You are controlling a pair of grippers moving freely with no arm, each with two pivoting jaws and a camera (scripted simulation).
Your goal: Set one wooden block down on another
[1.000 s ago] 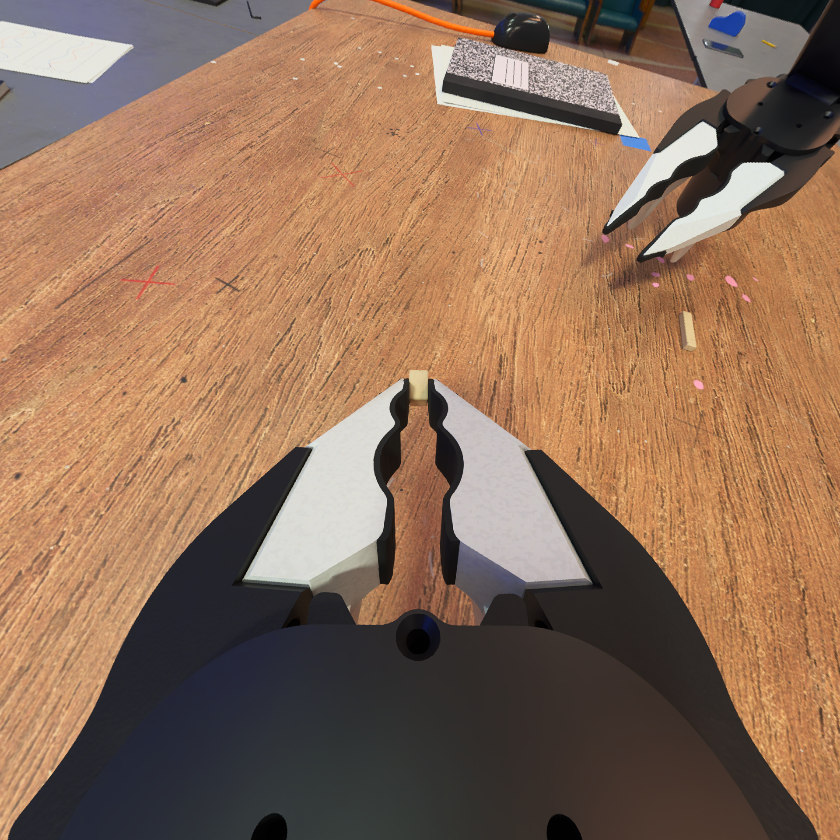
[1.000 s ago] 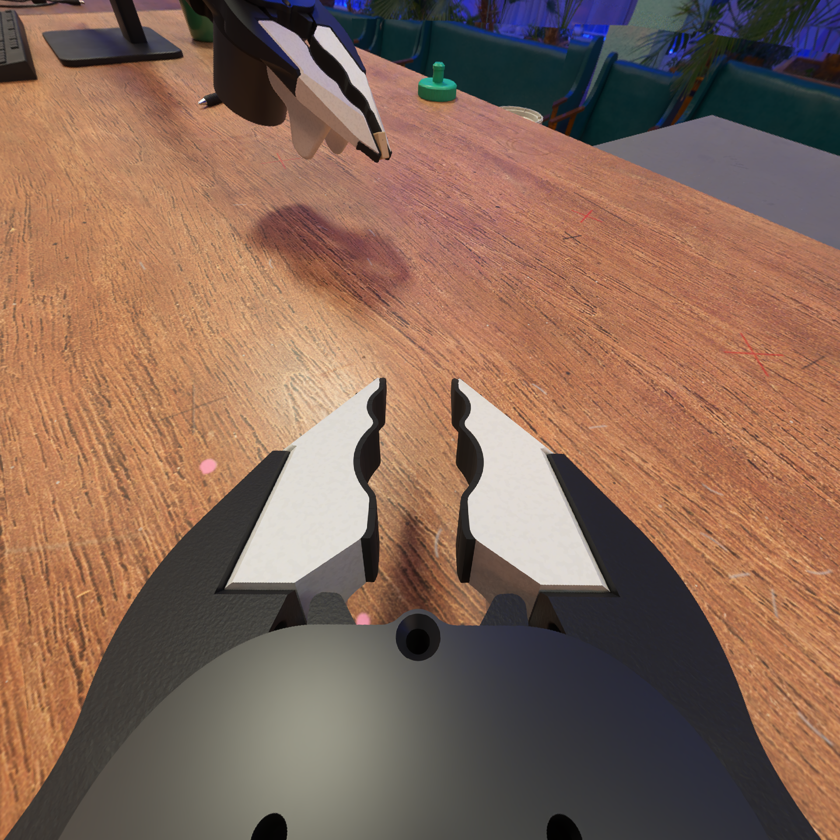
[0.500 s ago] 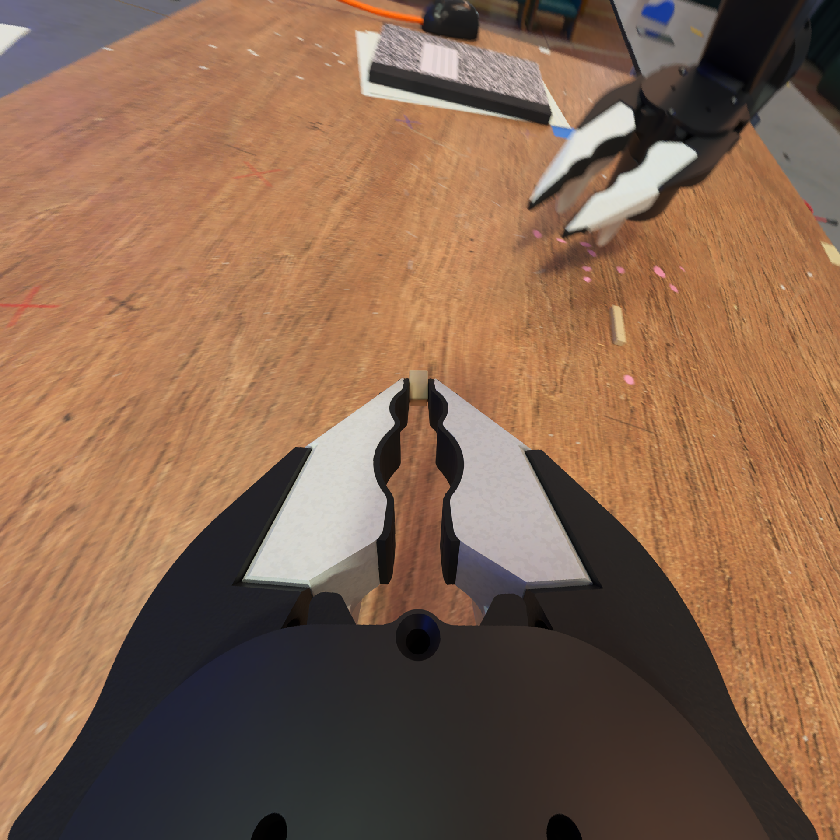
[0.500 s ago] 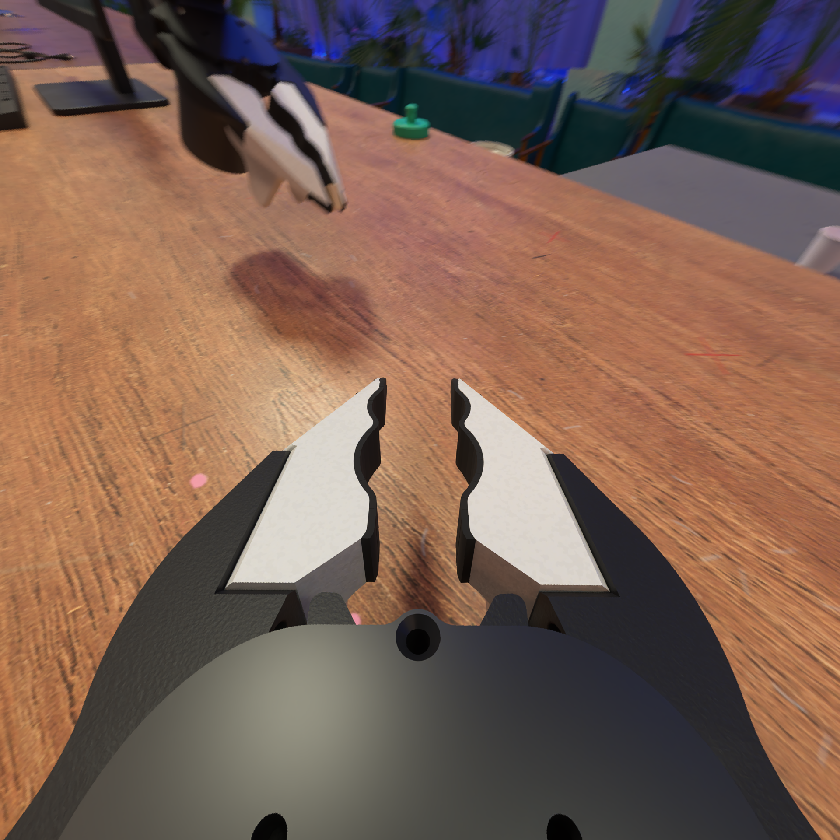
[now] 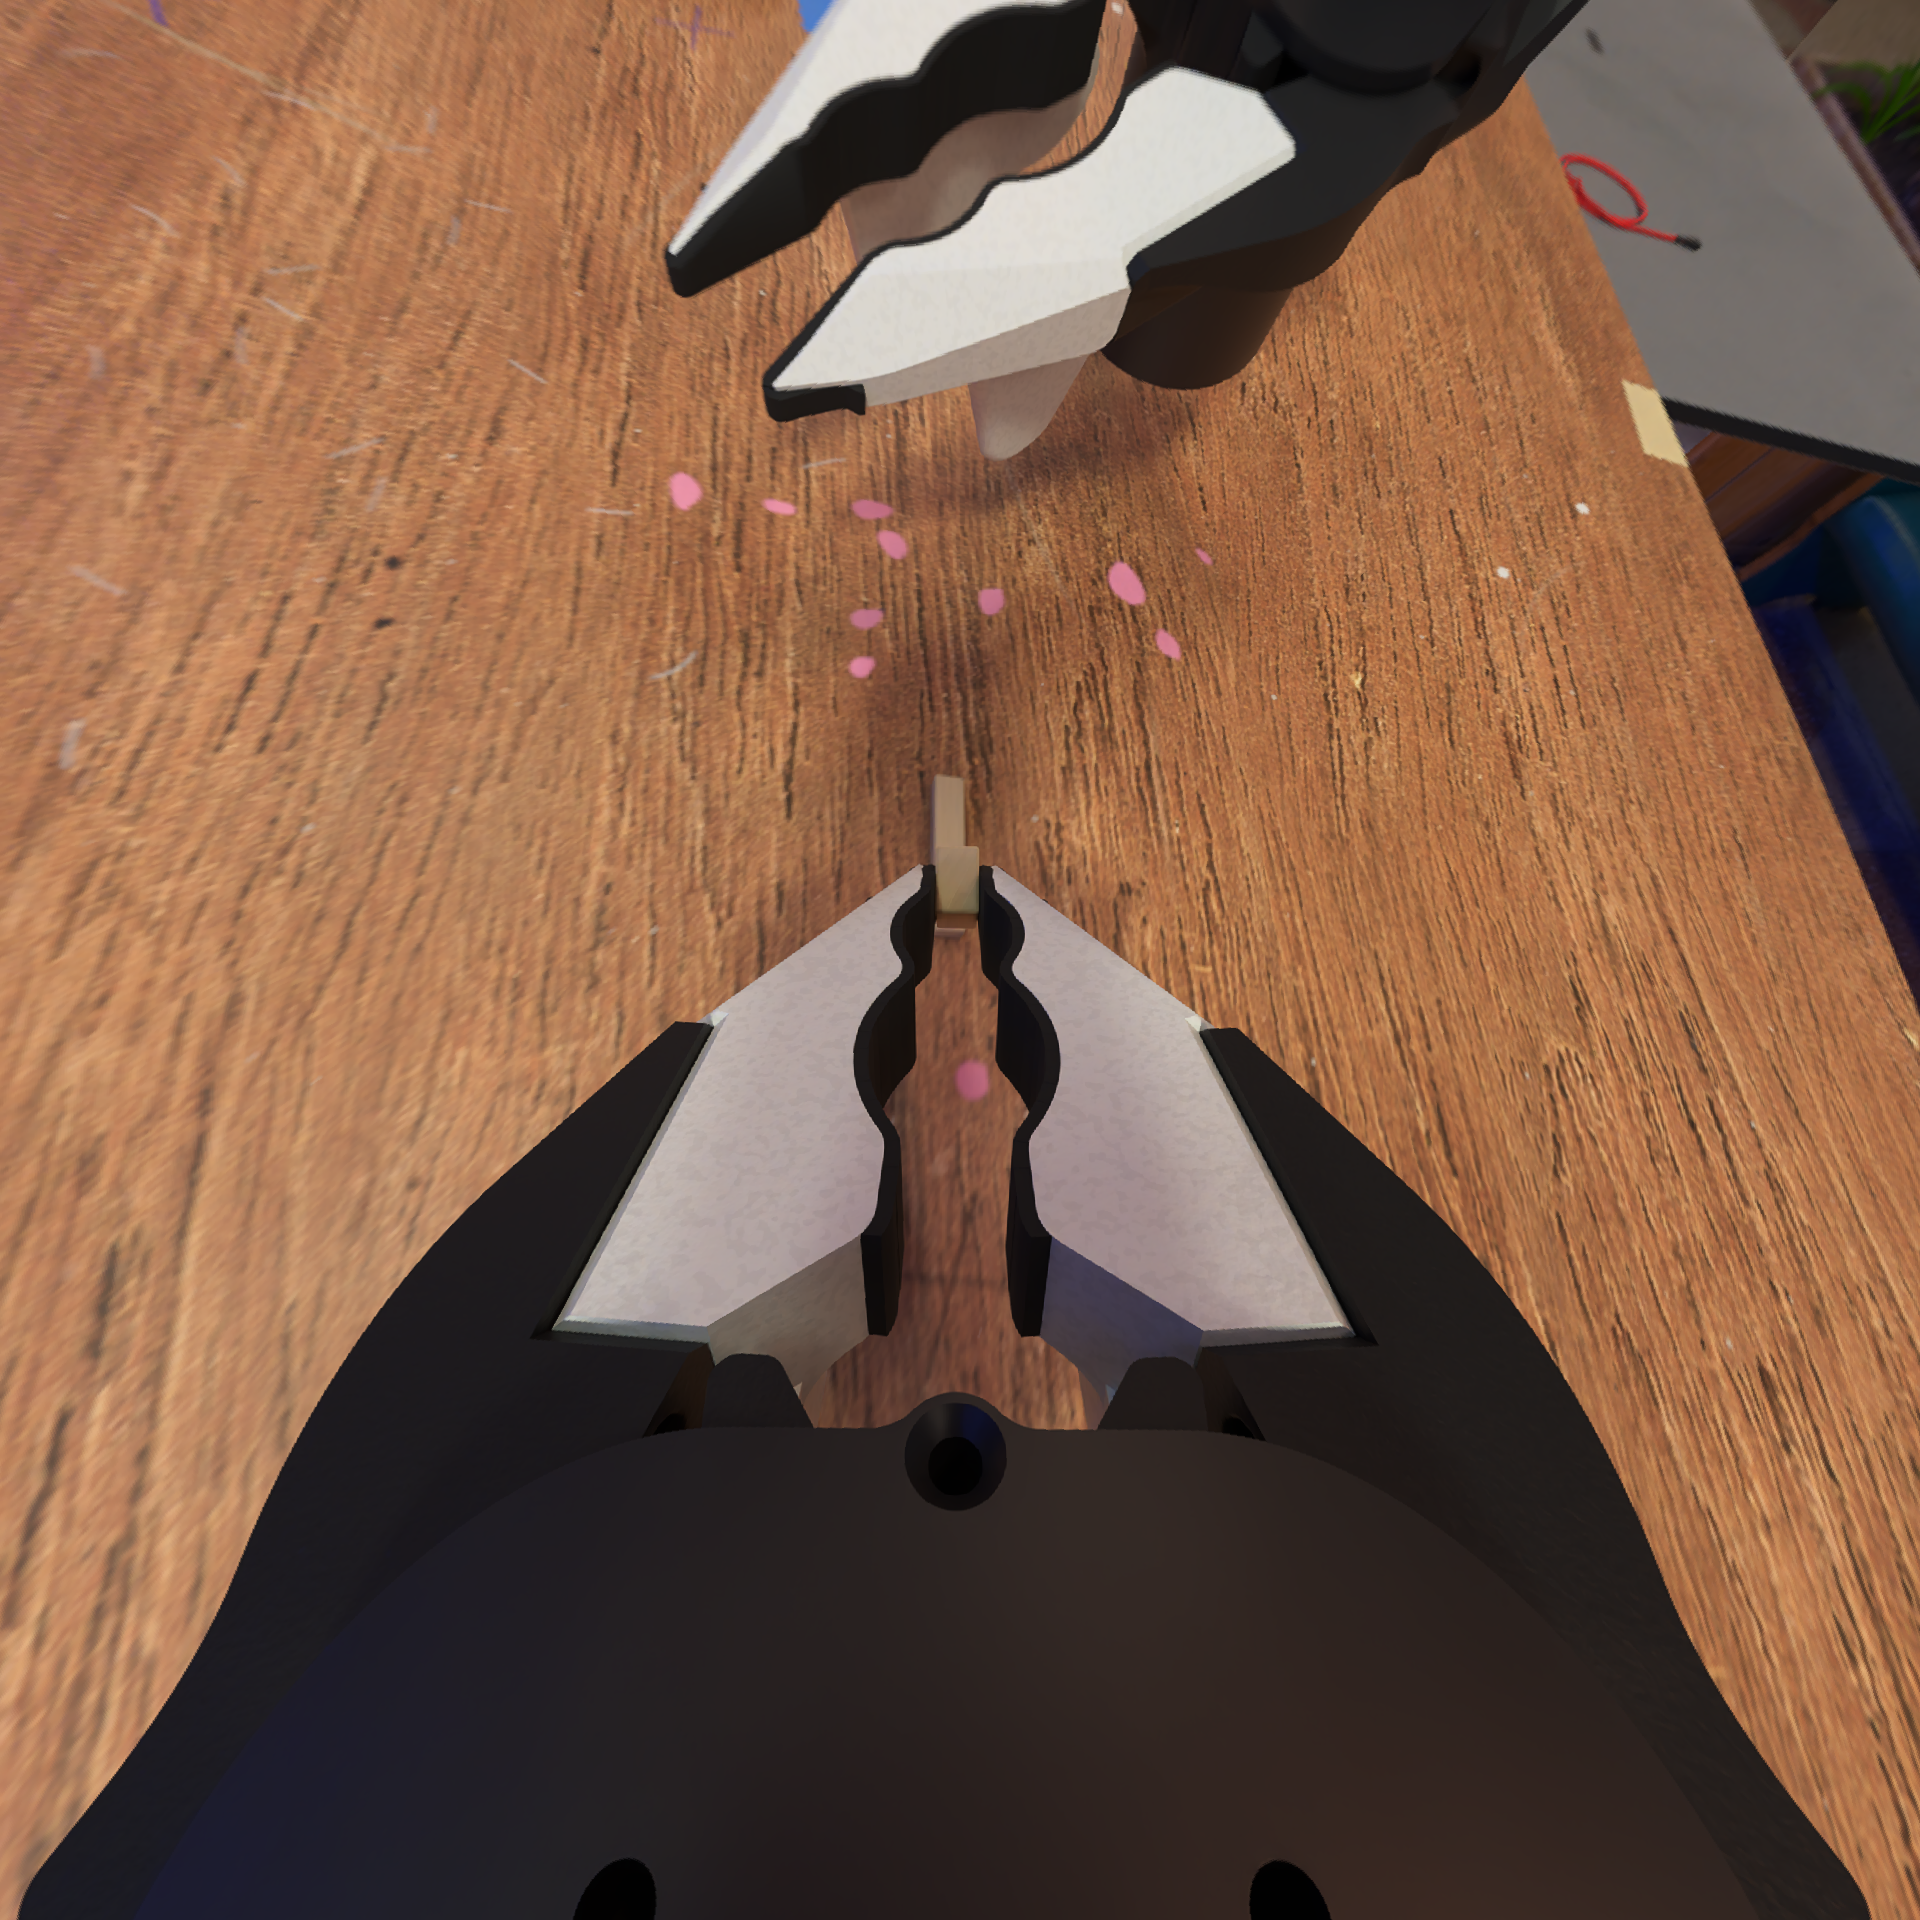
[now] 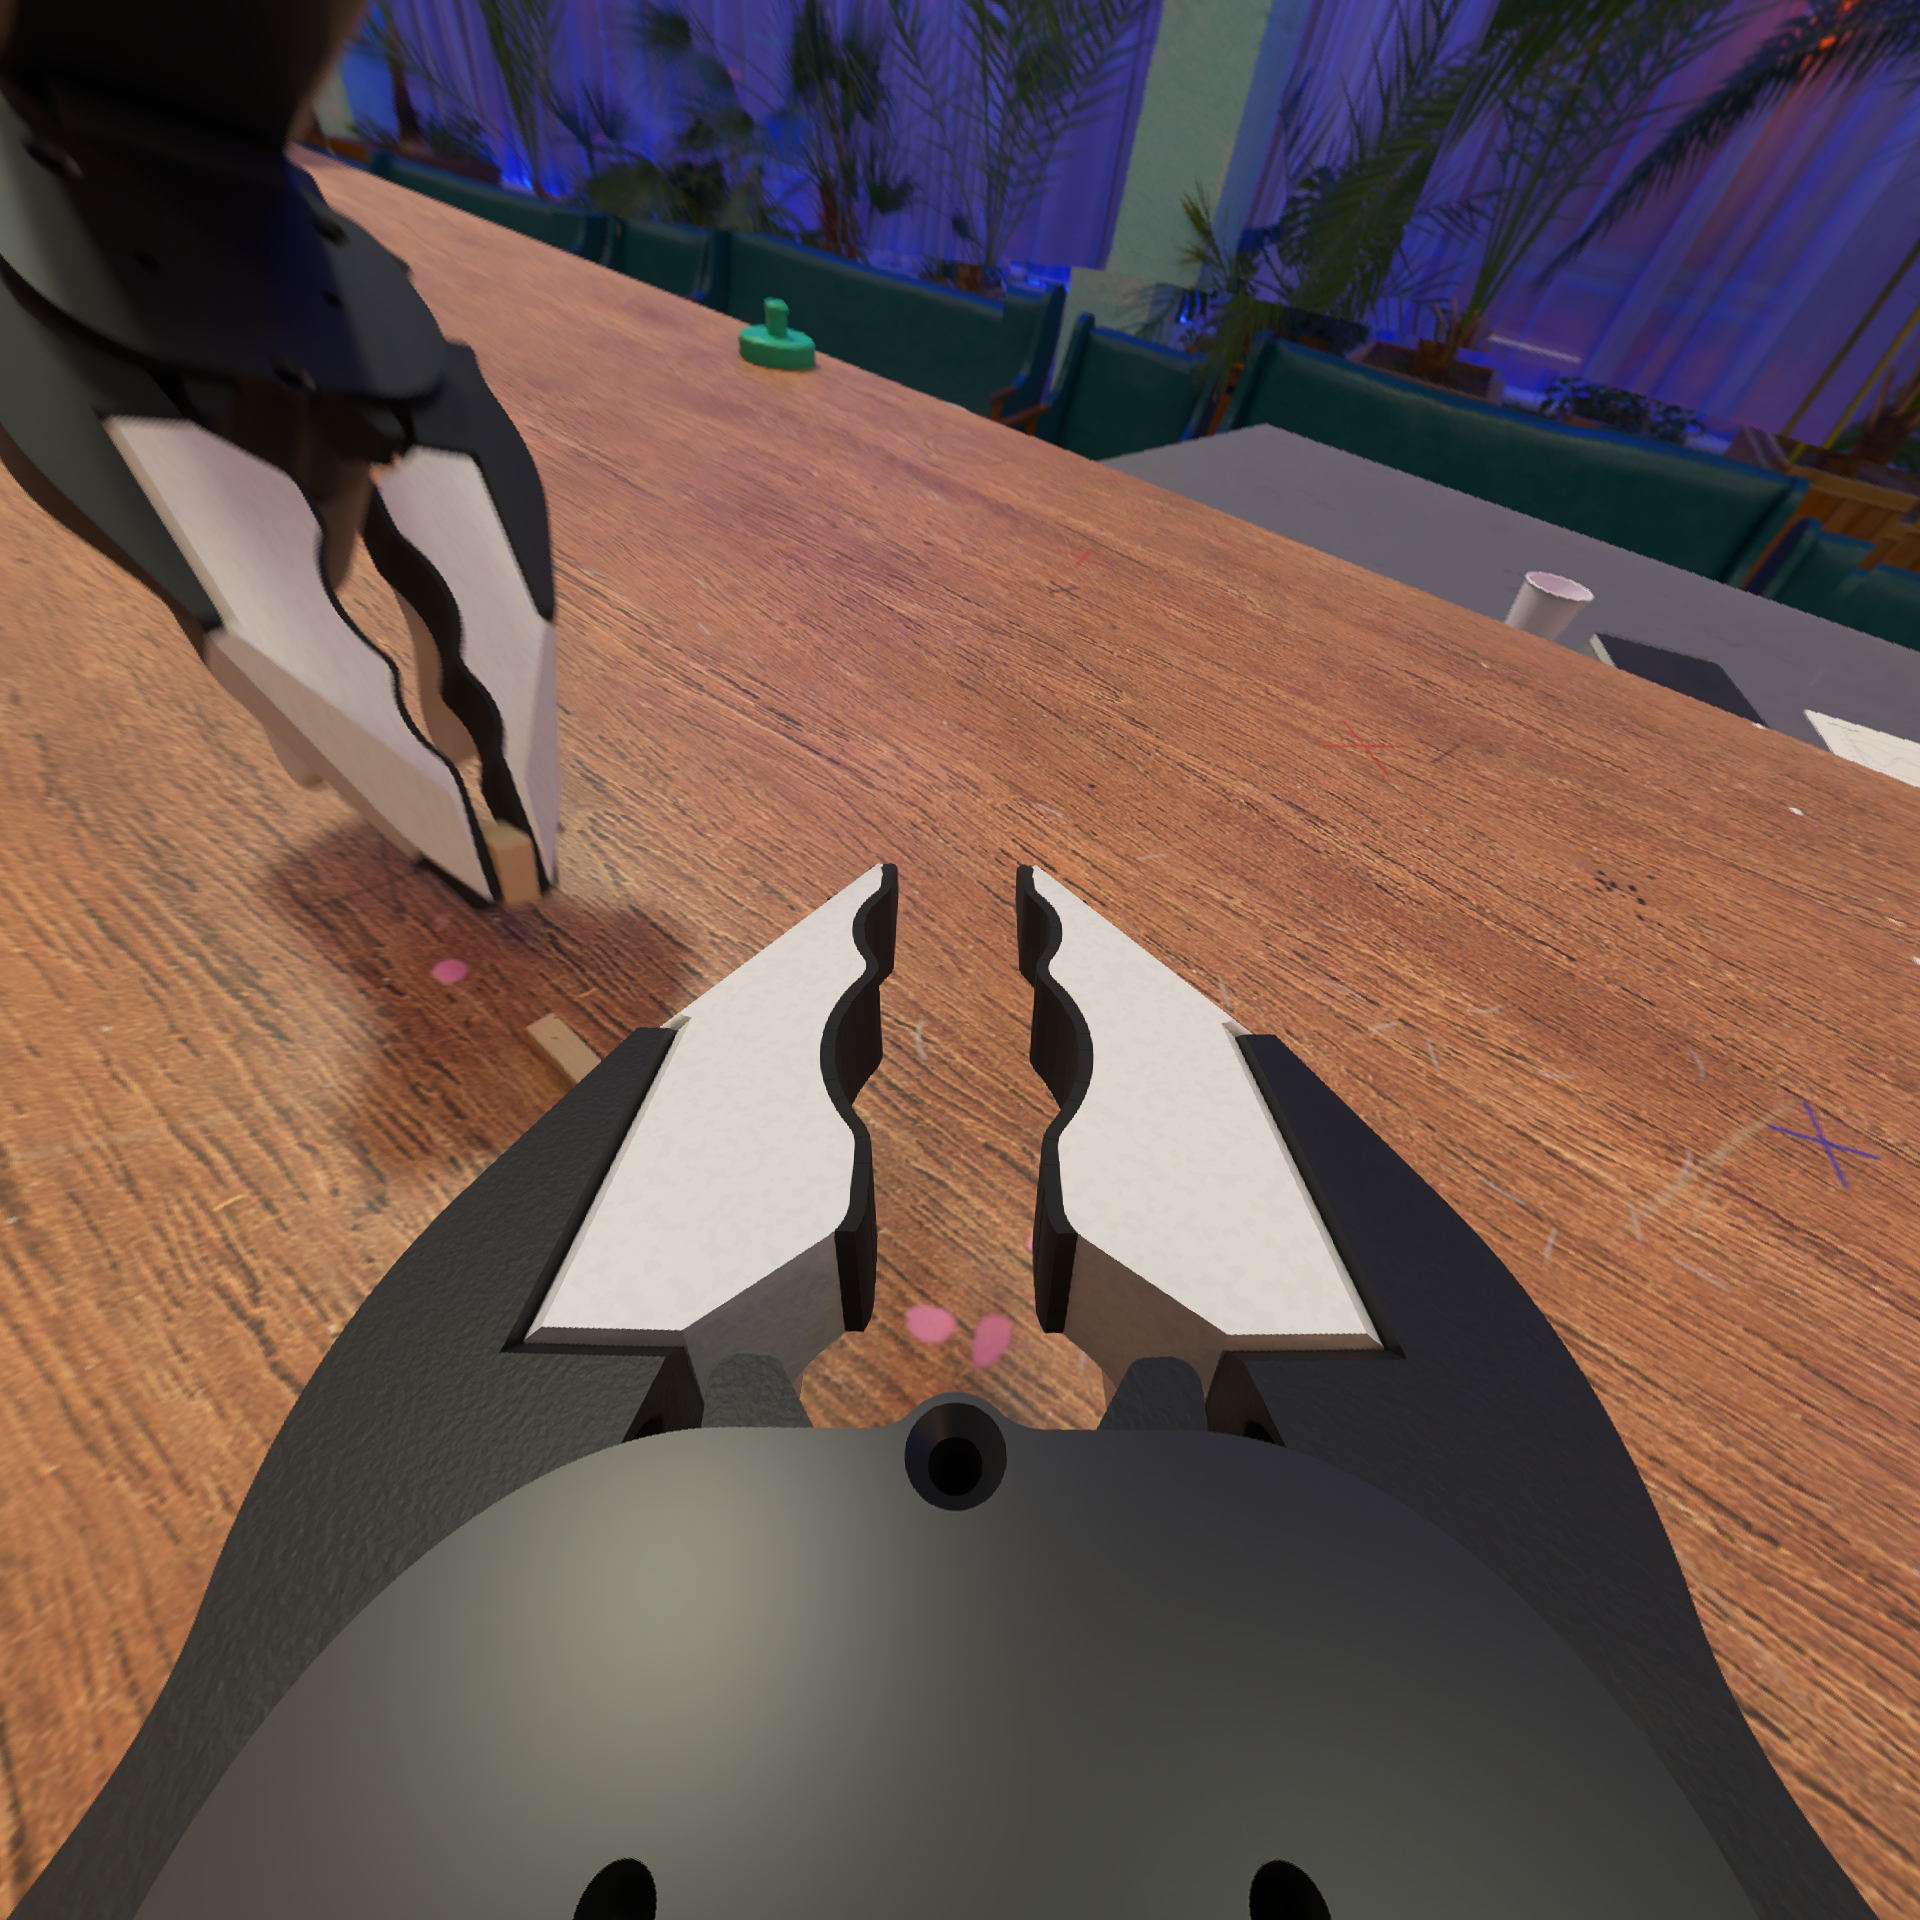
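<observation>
My left gripper [image 5: 956, 883] is shut on a small pale wooden block [image 5: 956, 885] at its fingertips, low over the wooden table [image 5: 416, 727]. A second wooden block [image 5: 948, 816] lies flat on the table just beyond the held one. In the right wrist view the left gripper [image 6: 516, 885] holds its block [image 6: 511, 857] close above the table, and the lying block [image 6: 559, 1044] sits apart from it, partly hidden behind my right gripper's finger. My right gripper [image 6: 954, 878] is open and empty. It also shows in the left wrist view [image 5: 727, 338], hovering beyond the blocks.
Pink spots [image 5: 883, 540] dot the table around the blocks. A green knob-shaped object [image 6: 776, 343] stands at the far edge. A grey side table [image 6: 1351, 499] carries a white cup [image 6: 1548, 605]. A red wire [image 5: 1610, 197] lies on the grey surface to the right.
My left gripper has carried its block forward and down towards the lying block and the right gripper. The right gripper has stayed open and now appears much closer.
</observation>
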